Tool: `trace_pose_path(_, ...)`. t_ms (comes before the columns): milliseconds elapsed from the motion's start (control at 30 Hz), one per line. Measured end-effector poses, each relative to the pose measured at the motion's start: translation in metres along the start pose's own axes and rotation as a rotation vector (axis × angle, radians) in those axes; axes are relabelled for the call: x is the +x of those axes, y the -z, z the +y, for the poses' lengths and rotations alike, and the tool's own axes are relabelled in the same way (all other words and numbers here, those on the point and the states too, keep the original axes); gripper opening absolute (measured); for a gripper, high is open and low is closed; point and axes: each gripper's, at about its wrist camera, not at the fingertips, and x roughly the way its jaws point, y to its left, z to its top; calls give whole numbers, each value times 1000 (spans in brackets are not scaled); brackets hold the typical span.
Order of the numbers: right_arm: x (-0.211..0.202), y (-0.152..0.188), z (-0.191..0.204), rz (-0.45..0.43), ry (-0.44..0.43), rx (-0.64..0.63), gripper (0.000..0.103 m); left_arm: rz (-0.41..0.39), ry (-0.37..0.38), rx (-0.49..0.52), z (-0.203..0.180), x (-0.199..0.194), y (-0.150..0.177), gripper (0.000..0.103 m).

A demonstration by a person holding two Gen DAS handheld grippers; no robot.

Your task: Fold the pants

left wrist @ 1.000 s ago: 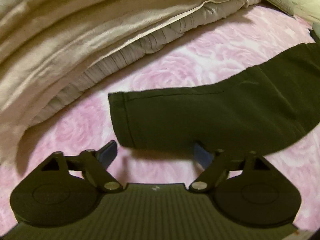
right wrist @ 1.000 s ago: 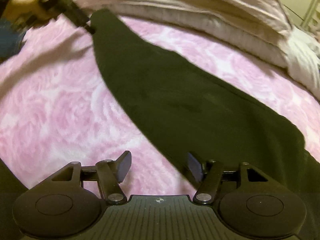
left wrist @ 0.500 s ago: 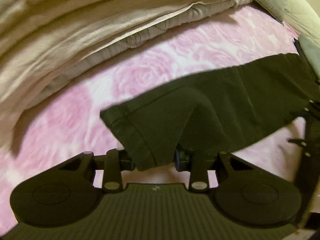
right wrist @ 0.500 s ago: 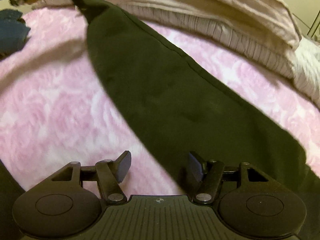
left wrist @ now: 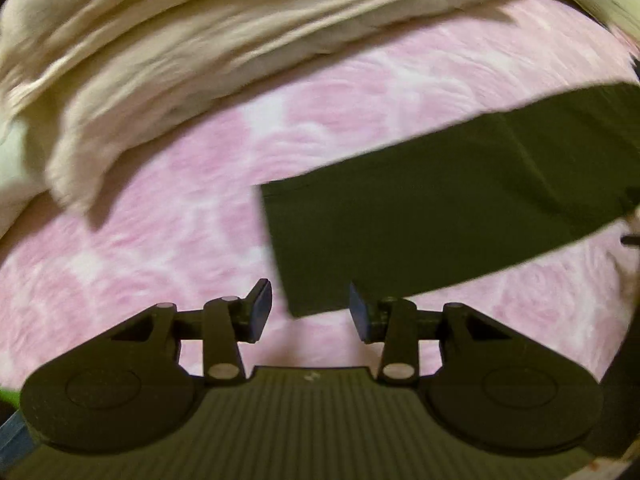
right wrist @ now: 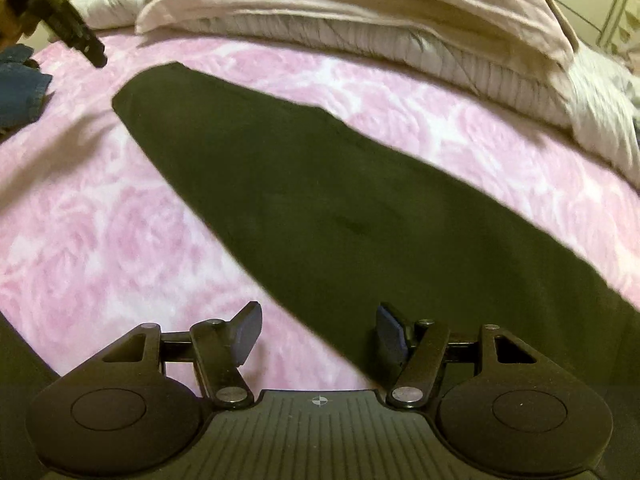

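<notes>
The dark pants [right wrist: 320,200] lie flat and stretched across the pink bed cover [right wrist: 100,220], below the heap of beige bedding [right wrist: 360,12] at its far edge. The left hand-held gripper [left wrist: 310,312] has just been opening; its jaws are spread above the hem and pinch nothing. The right hand-held gripper [right wrist: 318,334] is spread too, over the near edge of the pants, without pressing the cloth.

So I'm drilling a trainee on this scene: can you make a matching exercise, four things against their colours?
Things:
1. pants
2. bedspread
3. folded quilt
4. denim garment

Colours:
A. blue
B. pink rose pattern
C. dark olive
D. beige

Pairs: 1-C, 2-B, 3-D, 4-A
</notes>
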Motion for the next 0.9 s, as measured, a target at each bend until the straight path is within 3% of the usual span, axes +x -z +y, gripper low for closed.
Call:
trace_pose_path(133, 7, 14, -25, -7, 35, 111, 60, -63, 73, 45, -36, 31, 9, 37)
trace_pose_path(200, 5, 21, -51, -35, 50, 224, 60, -45, 85, 33, -43, 49, 14, 38)
trace_pose_path(267, 3, 32, -77, -52, 81, 348, 60, 29, 70, 14, -44, 69, 22, 38)
trace_pose_path(367, -2, 58, -116, -6, 65, 548, 60, 59, 56, -19, -46, 65, 33, 38)
trace_pose_path(567, -85, 93, -142, -116, 186, 621, 60, 14, 45, -18, -80, 12, 31, 38)
trace_pose_path(733, -116, 142, -200, -57, 323, 683, 60, -15, 114, 46, -152, -8, 18, 39)
trace_pose_path(900, -119, 176, -269, -2, 409, 617, 60, -24, 209, 158, -247, -1, 0, 39)
